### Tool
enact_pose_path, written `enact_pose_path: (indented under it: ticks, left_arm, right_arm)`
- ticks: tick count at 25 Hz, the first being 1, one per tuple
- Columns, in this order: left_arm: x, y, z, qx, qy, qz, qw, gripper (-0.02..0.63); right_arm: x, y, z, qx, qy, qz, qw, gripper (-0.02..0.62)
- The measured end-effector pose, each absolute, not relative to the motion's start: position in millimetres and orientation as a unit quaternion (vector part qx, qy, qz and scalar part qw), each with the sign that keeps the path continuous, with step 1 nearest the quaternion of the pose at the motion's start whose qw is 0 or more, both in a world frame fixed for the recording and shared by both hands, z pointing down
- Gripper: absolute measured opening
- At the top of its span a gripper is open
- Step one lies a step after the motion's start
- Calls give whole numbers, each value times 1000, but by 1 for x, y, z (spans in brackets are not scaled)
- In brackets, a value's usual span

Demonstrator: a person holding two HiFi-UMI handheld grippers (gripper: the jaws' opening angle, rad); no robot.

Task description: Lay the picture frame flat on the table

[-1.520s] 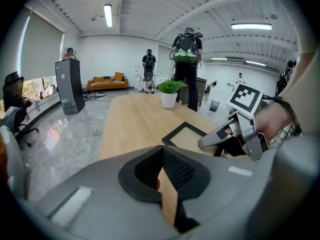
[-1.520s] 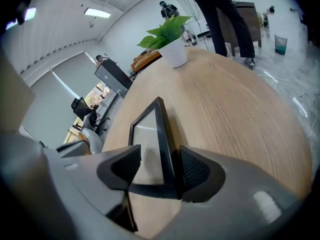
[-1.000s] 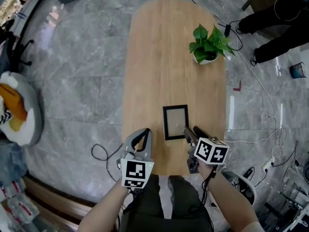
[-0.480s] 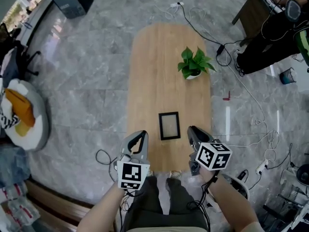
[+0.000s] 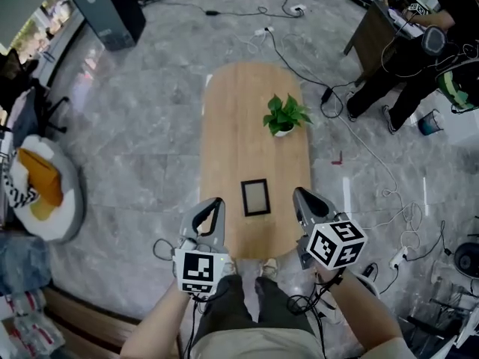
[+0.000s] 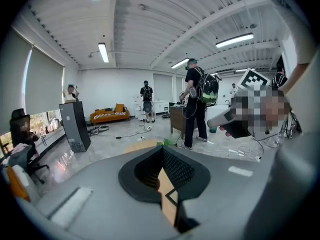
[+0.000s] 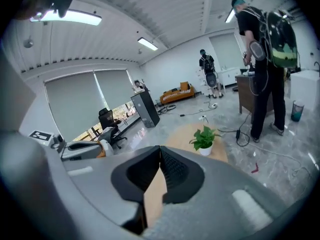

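1. The picture frame (image 5: pixel 255 197), black-edged, is seen lying flat on the wooden surface (image 5: pixel 228 118), toward the end nearest the wearer and roughly midway across its width.
2. Nothing is set on the frame, and it is touched by neither claw.
3. The left claw (image 5: pixel 212 203) is held to the left of the frame in the head view, clear of it. In the left gripper view its jaws are seen brought together at the tips, with nothing gripped. Only a strip of the surface and one corner of the frame are glimpsed through the gap below the tips.
4. The right claw (image 5: pixel 300 194) is held to the right of the frame, also apart from it. Its jaws have just been closing and are now pressed together, with nothing caught between them.
5. A marker cube (image 5: pixel 200 270) is carried on the left claw and a second marker cube (image 5: pixel 336 243) on the right.
6. A potted plant (image 5: pixel 283 116) is stood upright further along the surface, well apart from the frame and nearer the right edge.
7. The surface is surrounded by a grey stone floor (image 5: pixel 135 126), over which cables (image 5: pixel 378 167) are trailed on the right side.
8. A dark computer tower (image 5: pixel 112 10) is stood on the floor at the upper left.
9. A person (image 5: pixel 419 58) is seen standing at the upper right.
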State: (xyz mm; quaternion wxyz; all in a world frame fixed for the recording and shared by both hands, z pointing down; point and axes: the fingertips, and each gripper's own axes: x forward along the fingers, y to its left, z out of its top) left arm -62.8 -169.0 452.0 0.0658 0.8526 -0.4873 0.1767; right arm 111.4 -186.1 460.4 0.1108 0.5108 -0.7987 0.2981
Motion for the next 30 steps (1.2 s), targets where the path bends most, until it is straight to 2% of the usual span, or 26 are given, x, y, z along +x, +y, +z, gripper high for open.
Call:
enact_pose_path:
  ticks: [8,15,22,30]
  left_arm:
    - [-65,-148,331,863,-495,99,-11,20]
    - [-70,-134,264,862,-502,68,-29,20]
    - [-75,-119,224,857,-503,74,-82,20]
    - [-73,-106,202,847,-506,95,-132,20]
  right_arm:
    - [110,-161,355,494,-832,239,77,5]
    - [114,-141,259,502,-850,153,43,3]
    - [119,-118,187,520,-853,42,31,2]
    - [110,-92,158,502,-864,-10,34,2]
